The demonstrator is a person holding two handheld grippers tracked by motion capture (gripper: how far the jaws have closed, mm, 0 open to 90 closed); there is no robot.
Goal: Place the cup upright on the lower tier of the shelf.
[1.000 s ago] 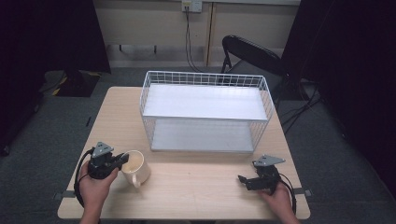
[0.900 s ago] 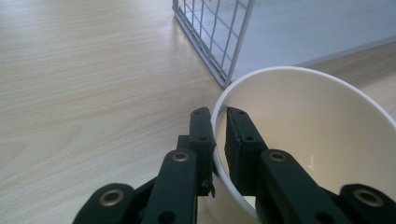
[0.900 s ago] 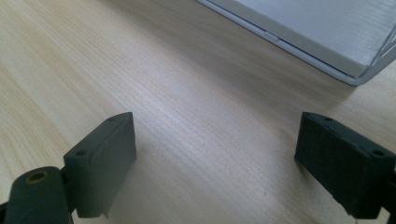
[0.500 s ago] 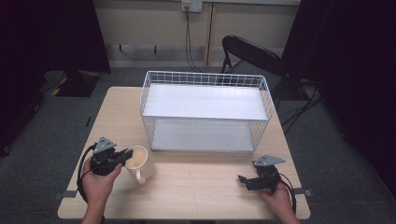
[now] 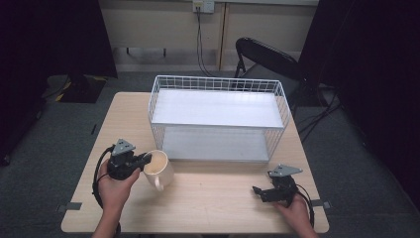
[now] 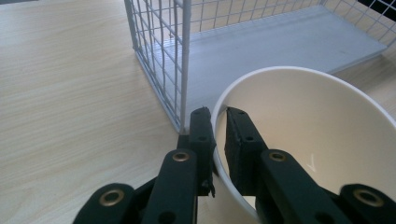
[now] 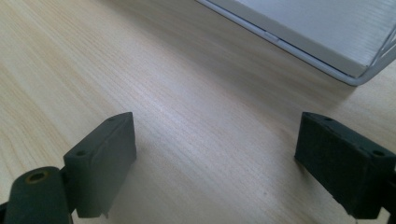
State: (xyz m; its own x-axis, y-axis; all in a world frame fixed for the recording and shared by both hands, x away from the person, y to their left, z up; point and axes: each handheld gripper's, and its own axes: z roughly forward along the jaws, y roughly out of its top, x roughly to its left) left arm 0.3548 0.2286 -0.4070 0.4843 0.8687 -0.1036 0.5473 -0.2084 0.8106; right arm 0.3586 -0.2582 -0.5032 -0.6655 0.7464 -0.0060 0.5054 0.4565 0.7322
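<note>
High view: the left gripper [image 5: 145, 159] pinches the wall of a cream ceramic mug with a side handle [image 5: 159, 169], which sits tilted near the 7 o'clock part of the pale wooden table [image 5: 218, 203], just in front of the front-left corner of the white wire two-tier rack [image 5: 218, 121]. The step in hand looks like carrying the mug toward the rack; the next move probably calls for lifting it level and steering it into the lower tier without clipping the wire. The right gripper [image 5: 258, 191] rests at 5 o'clock with nothing in it. Whether the mug's base touches the table is hard to tell.

Left gripper view: the jaws are closed on the mug's rim [image 6: 219, 121], one inside, one outside. The rack's corner post [image 6: 184, 70] stands at 12 o'clock, close by. The mug's handle and base are cut off.

Right gripper view: the jaws stand wide apart over bare wood, with the rack's lower shelf edge [image 7: 299, 44] at 1 o'clock.
</note>
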